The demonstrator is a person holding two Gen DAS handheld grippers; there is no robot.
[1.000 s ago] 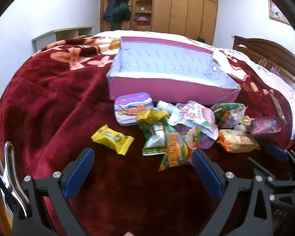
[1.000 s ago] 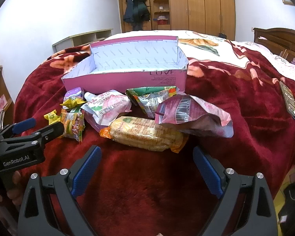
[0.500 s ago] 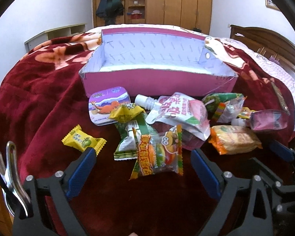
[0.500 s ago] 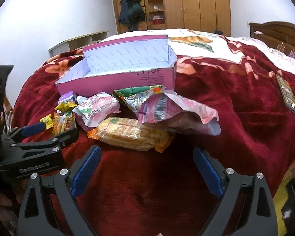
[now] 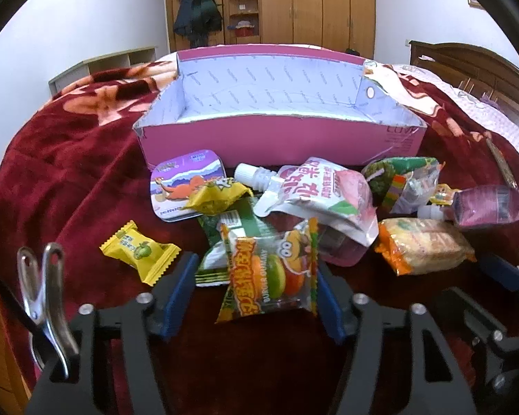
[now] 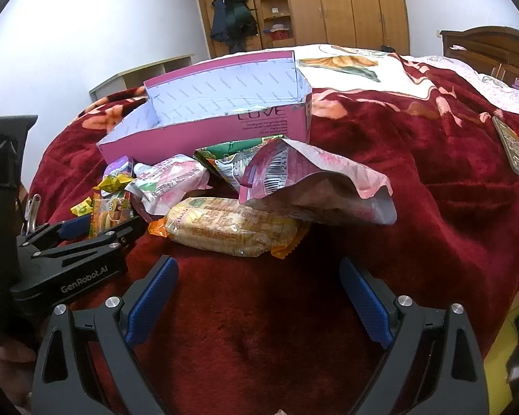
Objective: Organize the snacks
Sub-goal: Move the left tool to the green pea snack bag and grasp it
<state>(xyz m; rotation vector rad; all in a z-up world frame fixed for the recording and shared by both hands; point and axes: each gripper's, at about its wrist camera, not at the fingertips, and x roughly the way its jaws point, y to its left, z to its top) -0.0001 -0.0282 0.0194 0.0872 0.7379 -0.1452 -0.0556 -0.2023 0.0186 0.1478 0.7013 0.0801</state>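
Snacks [image 5: 294, 214] heaped before pink box [image 5: 280, 138] – yellow candy [image 5: 140, 252] apart on red blanket [image 5: 69, 180]

A plush dark-red fleece blanket [image 5: 79, 173] with a soft, matt nap is spread over the bed. The open pink cardboard box [image 5: 276, 138] is finished matt outside and lined with pale printed paper. A glossy, crinkled clear-plastic burger gummy packet [image 5: 273, 269] is seen, and a shiny yellow foil-like candy wrapper [image 5: 138, 252]. A smooth, glossy purple tin with rounded corners [image 5: 183, 186] is shown. Matt black plastic forms the left hand-held gripper [image 5: 256, 297], with ribbed blue rubbery pads [image 5: 176, 294] and bright metal screws. A polished metal clip [image 5: 45, 297] gleams. The wardrobe [image 6: 356, 3] is of smooth lacquered wood.
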